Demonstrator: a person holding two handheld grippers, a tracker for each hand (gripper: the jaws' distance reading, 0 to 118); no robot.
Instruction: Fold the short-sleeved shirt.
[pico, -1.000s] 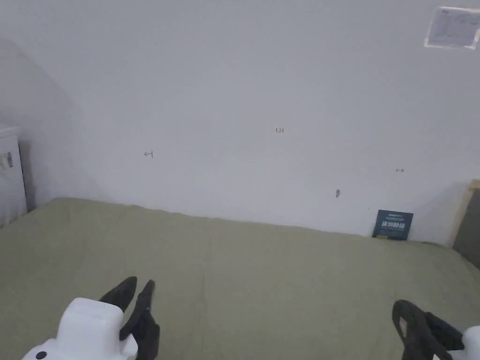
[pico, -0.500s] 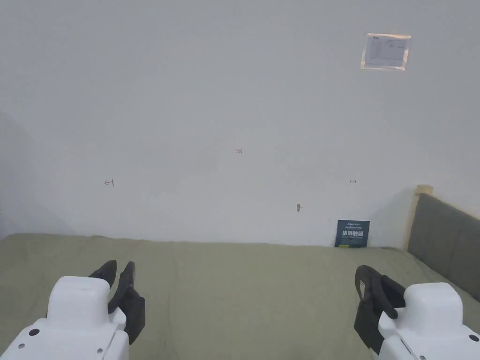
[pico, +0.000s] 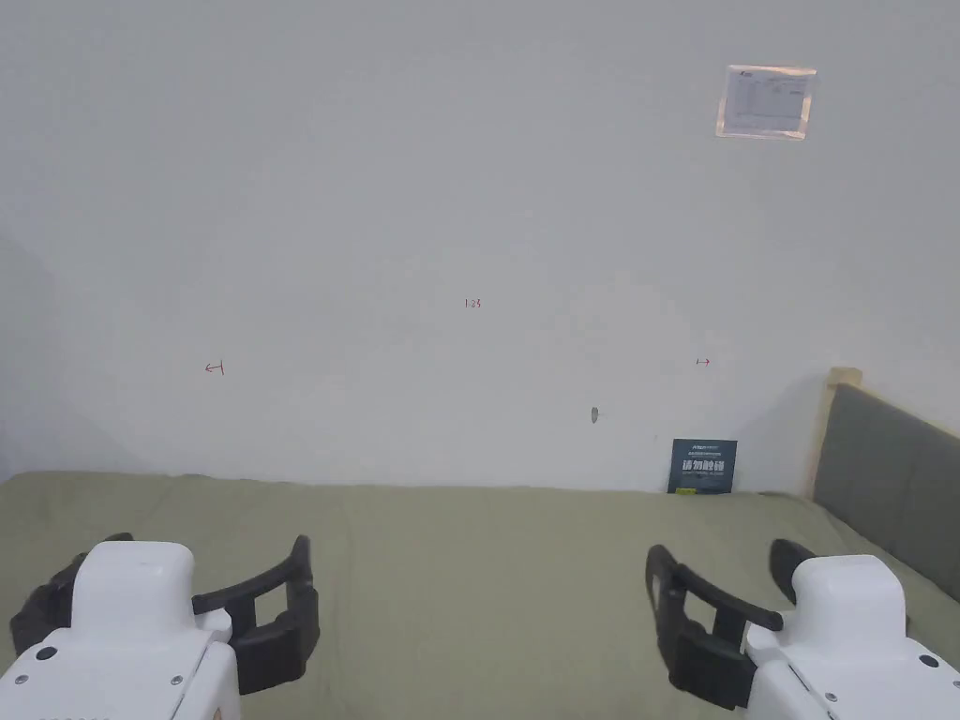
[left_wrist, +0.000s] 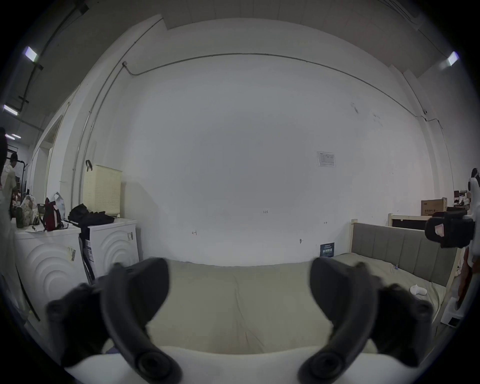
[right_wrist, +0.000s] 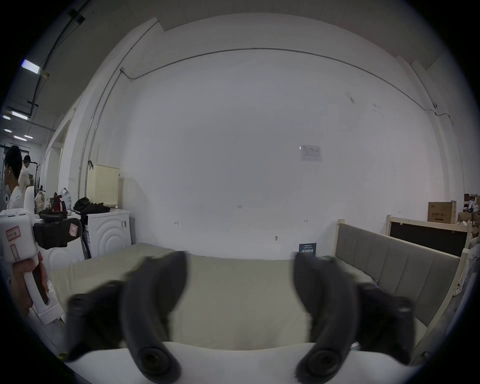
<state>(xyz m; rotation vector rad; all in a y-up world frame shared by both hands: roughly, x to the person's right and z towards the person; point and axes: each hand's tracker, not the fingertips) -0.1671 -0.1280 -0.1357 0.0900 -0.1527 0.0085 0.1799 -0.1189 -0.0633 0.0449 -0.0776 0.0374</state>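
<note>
Both the left tongs and right tongs, nearly shut before, now gape wide over the green bedsheet.

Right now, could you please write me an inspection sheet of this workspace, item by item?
Surface: bed with olive-green sheet, lightly creased, against the white wall.
Job's things: nothing seen; no short-sleeved shirt on the visible sheet.
Clutter: small white object on the sheet near the grey headboard; dark card leaning on the wall.
Grippers: left gripper and right gripper both open, empty, held above the sheet.
Cables: thin conduit running along the wall.
Surroundings: white machines loaded with bags, cream basket, cardboard box, people at far left.
</note>
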